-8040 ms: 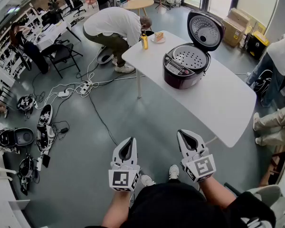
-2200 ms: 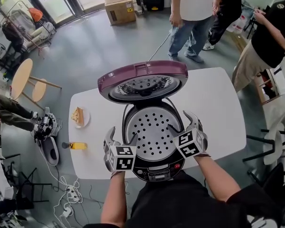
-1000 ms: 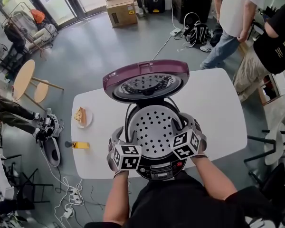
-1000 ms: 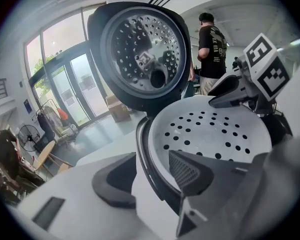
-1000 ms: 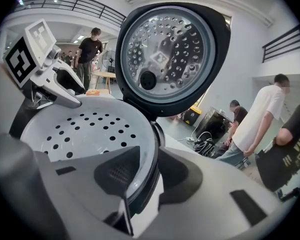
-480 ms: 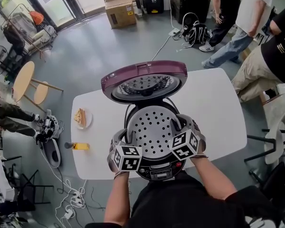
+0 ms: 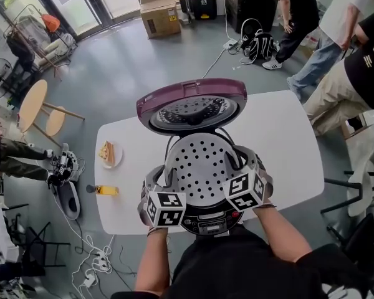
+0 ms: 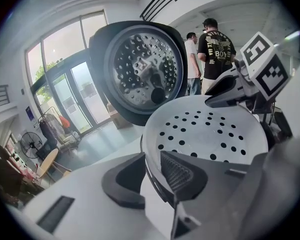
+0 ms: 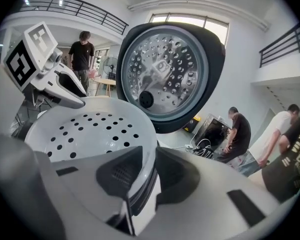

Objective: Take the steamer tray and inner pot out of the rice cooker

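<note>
The white perforated steamer tray (image 7: 202, 167) hangs a little above the dark rice cooker (image 7: 207, 225), whose maroon lid (image 7: 191, 108) stands open behind it. My left gripper (image 7: 165, 182) is shut on the tray's left rim, its jaws having just closed with the rim between them. My right gripper (image 7: 240, 167) is shut on the right rim and has just closed likewise. In the left gripper view the rim (image 8: 149, 149) sits pinched in the left gripper (image 8: 151, 171). The right gripper view shows the tray (image 9: 90, 126) in the right gripper (image 9: 149, 171). The tray hides the inner pot.
The cooker stands at the near edge of a white table (image 7: 287, 142). A plate with cake (image 7: 107, 153) and a yellow bottle lying flat (image 7: 103, 190) are on the table's left part. People stand at the far right (image 7: 349, 61); cardboard boxes (image 7: 161, 14) sit beyond.
Both grippers have risen with the steamer tray, which now sits higher over the cooker and looks larger. The people at the right have shifted.
</note>
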Demonstrator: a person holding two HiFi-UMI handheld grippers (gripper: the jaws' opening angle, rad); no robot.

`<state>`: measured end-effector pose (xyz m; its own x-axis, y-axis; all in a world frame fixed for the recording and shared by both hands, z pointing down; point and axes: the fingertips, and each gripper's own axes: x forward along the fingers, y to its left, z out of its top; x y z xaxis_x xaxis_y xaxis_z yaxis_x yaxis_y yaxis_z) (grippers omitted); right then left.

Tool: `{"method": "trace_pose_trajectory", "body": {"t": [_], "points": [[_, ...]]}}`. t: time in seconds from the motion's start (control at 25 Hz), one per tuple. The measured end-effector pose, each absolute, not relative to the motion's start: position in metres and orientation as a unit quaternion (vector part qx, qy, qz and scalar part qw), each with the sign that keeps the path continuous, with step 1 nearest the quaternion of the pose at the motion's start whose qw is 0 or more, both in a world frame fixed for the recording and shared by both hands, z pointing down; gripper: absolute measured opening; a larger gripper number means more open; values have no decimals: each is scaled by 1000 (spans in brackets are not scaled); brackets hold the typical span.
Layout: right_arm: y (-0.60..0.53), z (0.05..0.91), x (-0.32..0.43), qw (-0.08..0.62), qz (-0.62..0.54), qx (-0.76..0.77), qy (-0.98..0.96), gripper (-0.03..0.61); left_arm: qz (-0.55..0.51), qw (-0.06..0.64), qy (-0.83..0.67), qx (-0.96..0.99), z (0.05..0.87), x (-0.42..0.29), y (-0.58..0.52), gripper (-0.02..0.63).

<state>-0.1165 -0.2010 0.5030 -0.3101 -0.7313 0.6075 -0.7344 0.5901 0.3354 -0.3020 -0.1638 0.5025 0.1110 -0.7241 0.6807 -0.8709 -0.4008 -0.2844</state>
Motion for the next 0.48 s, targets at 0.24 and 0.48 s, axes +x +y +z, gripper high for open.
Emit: {"method": "trace_pose_trajectory", "body": {"t": [0.24,0.48], "points": [[-195,479,-114,355,-10,471,-808,81,375,65,-542,749,472,-301,-161,97],[-184,450,-110,337,-29,499,-798,80,354,34,-539,764,441,-299,-157,94]]}}
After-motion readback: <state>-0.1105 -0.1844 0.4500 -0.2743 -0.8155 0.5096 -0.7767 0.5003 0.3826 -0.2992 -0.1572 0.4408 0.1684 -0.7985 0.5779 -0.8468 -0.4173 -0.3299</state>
